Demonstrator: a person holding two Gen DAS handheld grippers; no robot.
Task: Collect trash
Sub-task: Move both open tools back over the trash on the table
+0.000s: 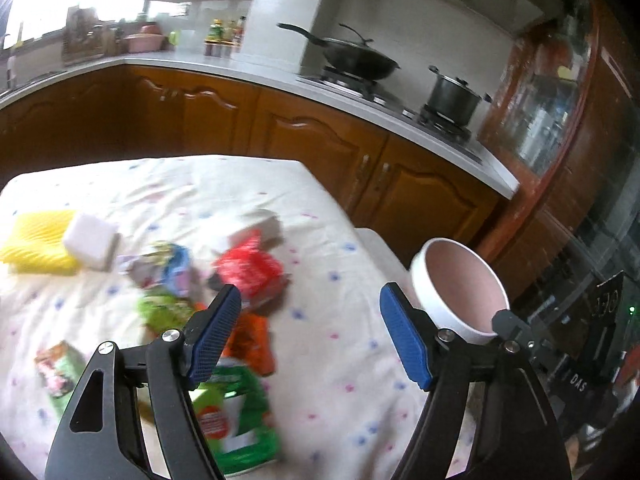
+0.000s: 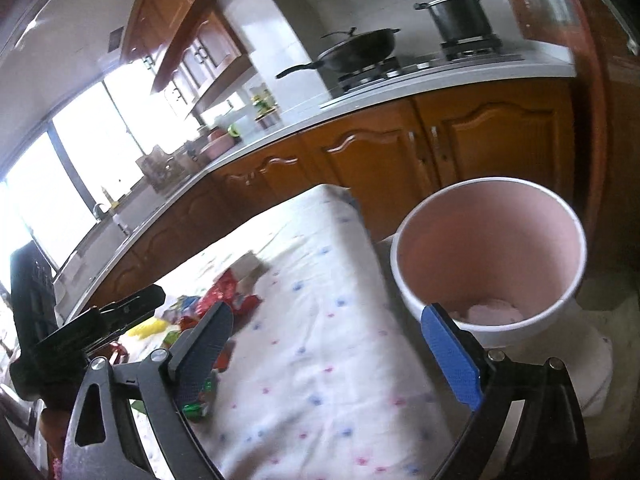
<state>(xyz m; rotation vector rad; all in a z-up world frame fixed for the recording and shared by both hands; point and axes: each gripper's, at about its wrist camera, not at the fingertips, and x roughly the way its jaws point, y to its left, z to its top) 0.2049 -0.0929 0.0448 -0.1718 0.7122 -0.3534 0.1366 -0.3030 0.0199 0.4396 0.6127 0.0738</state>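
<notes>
Your left gripper (image 1: 310,336) sits nearest the lens, blue pads spread wide apart and holding nothing; it hangs above the table's dotted white cloth (image 1: 332,364); your right gripper (image 2: 326,350) is likewise spread wide and empty, its right finger (image 2: 450,356) just in front of the bin.

Landmark: the white bin (image 2: 490,256) with pink inside, standing off the far right corner of the table, just beside the cloth edge; something pale lies at its bottom (image 2: 494,312), too blurred to name.

Trash, all placed relative to the bin, all on the cloth and well apart from it, toward the table's left half:
- red wrapper (image 1: 250,270), the piece closest to the bin;
- orange wrapper (image 1: 254,338), partly behind your left gripper's left finger (image 1: 214,338);
- large green packet (image 1: 240,420) under that finger, at the near edge;
- blue-and-pink wrapper (image 1: 168,266) and crumpled green one (image 1: 164,310), farther left;
- small green-and-red packet (image 1: 60,372), farthest from the bin.

Yellow cloth (image 1: 38,242) with white sponge block (image 1: 92,244) resting on its edge lies at the far left; motion blur softens most items.

Beyond the bin: stove counter with black wok (image 1: 356,58) and lidded pot (image 1: 454,94).
</notes>
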